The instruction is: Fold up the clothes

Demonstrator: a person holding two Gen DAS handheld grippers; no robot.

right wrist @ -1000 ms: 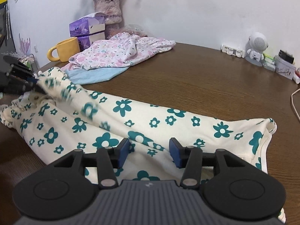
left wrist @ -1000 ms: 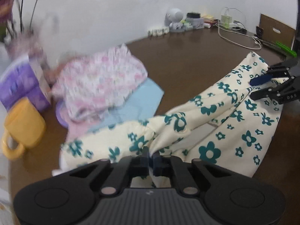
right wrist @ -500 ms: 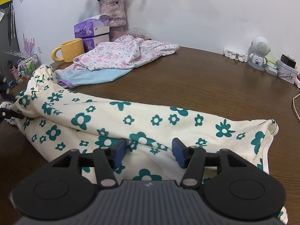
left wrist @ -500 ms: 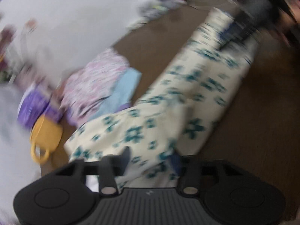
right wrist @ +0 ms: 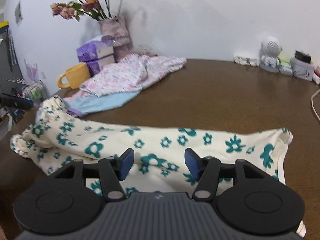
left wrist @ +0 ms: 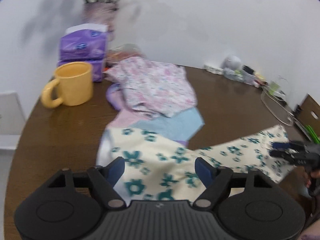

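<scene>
Between my left gripper's [left wrist: 160, 167] fingers, which stand wide apart and hold nothing, the cream garment with teal flowers [left wrist: 180, 160] lies bunched on the brown table [left wrist: 60, 124]. Ahead of that gripper and to the left stands a yellow mug [left wrist: 74, 84], with a purple tissue pack [left wrist: 84, 46] just behind it and a vase of flowers [left wrist: 100, 14] farther back by the wall. Straight ahead lies a pink floral garment [left wrist: 156, 86] on top of a light blue cloth [left wrist: 172, 124], whose near edge touches the cream garment.

Off to the right, the cream garment stretches toward my right gripper [right wrist: 159, 163], whose jaws are also spread wide and grip nothing. From this gripper's own camera, the cloth runs crosswise under and ahead of the fingers, its crumpled end to the left and a flatter hemmed end to the right. Beyond its right end, along the wall, stand a small white robot figure [right wrist: 270, 54] and a round tin [right wrist: 303, 70]; a white cable [right wrist: 314, 104] lies at the far right edge.
</scene>
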